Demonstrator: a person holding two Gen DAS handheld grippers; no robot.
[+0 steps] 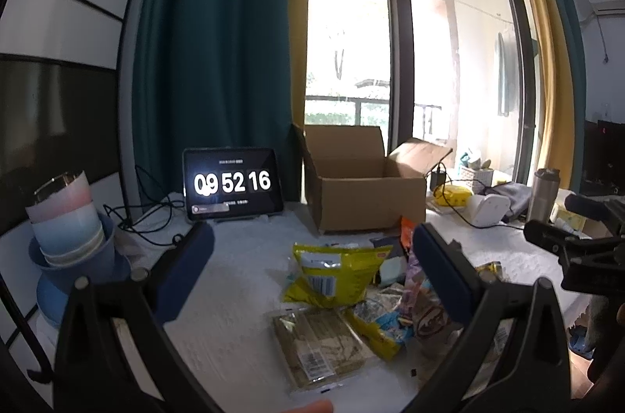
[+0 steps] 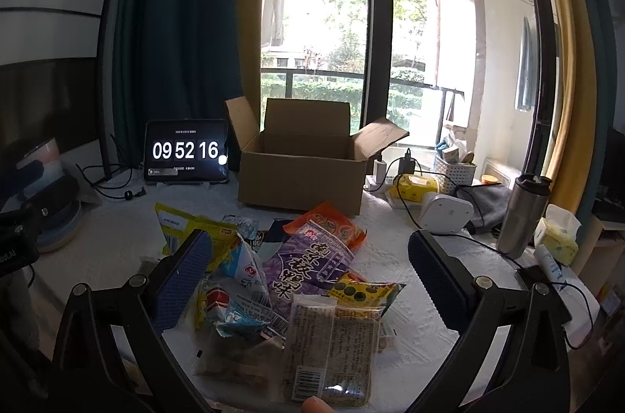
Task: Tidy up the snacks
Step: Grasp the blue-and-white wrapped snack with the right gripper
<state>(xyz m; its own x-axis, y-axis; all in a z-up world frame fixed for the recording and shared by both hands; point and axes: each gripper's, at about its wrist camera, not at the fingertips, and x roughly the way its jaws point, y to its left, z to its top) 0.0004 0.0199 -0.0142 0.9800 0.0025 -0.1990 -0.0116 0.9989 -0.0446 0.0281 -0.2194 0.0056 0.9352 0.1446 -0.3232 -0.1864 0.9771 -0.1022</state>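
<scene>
Snacks: crinkly foil and plastic packets (image 2: 297, 280) are lying heaped on the white worktop (image 2: 410, 315) beneath both spread, empty tongs, left (image 1: 312, 276) and right (image 2: 308, 280); open brown cardboard box (image 2: 304, 174) beyond. Overlapping, slippery wrappers are risking a double grab or slip.

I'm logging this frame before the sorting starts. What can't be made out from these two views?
- Inside of the cardboard box: both views, hidden by its front wall.
- Snacks low in the pile: covered by packets on top.
- Small print on the tablet: too small in both views.
- Left gripper and right gripper, both open: handles cut off at the bottom edge.
</scene>
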